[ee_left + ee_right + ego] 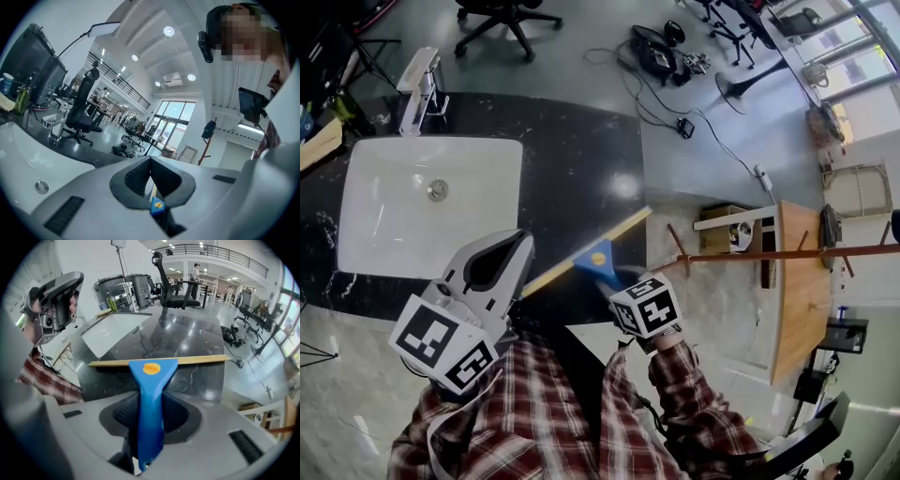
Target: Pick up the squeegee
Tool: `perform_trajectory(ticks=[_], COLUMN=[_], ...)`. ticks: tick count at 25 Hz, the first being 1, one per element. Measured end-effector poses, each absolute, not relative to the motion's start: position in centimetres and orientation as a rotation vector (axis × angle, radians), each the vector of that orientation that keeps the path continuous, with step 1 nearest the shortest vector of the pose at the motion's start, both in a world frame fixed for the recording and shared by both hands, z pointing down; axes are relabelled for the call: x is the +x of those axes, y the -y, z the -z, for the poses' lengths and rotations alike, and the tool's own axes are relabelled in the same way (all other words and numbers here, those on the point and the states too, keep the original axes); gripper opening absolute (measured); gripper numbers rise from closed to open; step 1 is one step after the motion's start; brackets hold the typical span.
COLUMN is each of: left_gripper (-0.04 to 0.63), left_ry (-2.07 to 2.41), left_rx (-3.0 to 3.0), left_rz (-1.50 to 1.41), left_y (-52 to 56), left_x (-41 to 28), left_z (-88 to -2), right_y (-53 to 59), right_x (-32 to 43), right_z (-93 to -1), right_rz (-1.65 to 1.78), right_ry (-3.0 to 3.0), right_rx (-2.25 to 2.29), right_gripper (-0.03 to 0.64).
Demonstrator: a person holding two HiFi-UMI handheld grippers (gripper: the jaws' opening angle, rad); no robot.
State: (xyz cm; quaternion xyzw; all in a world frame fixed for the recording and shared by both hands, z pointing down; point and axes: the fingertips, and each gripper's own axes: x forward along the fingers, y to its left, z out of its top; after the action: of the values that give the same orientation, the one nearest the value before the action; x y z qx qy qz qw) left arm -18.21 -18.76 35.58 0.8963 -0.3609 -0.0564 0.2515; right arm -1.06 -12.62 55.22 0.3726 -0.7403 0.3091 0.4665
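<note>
Now, squeegee [151, 380]: right of the sink [384, 253], its tan blade slanting across the dark worktop [581, 159], blue handle toward the person.
Right claw [151, 405]: holding the blue handle, pads pressed on both its sides, pointing steeply down.
Left claw [150, 161]: tips together, nothing in it, on the sink's near side, close to the blade's left end.
</note>
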Motion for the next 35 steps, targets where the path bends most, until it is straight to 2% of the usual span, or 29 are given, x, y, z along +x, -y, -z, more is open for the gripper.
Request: perform_trajectory(ticks=[10,22,28,35], left_gripper=[0.009,0.009,0.009,0.009], left_ry=[0.979,1.091,1.085,1.050], left_rx=[2.498,2.548,2.556,2.575], left_rz=[0.134,0.084,0.065,0.063], left_y=[19.1,21.0,20.7,20.3], left_x=[-18.0,-20.3,-19.5,-17.9], left_z=[-33.9,-31.7,-31.6,-31.4], right_y=[15.7,18.7,17.5,17.2], right_x=[0.0,1.3,-0.8,-2.9], right_z=[-50.7,-33.8,-27.9,-27.1], right_rz=[-0.732,-0.560,-0.426,-0.419], right_ry=[1.934,2.341,2.521,2.616], right_rx=[1.132,1.594,1.613,1.550], right_gripper=[0.137,0.137,0.137,0.137])
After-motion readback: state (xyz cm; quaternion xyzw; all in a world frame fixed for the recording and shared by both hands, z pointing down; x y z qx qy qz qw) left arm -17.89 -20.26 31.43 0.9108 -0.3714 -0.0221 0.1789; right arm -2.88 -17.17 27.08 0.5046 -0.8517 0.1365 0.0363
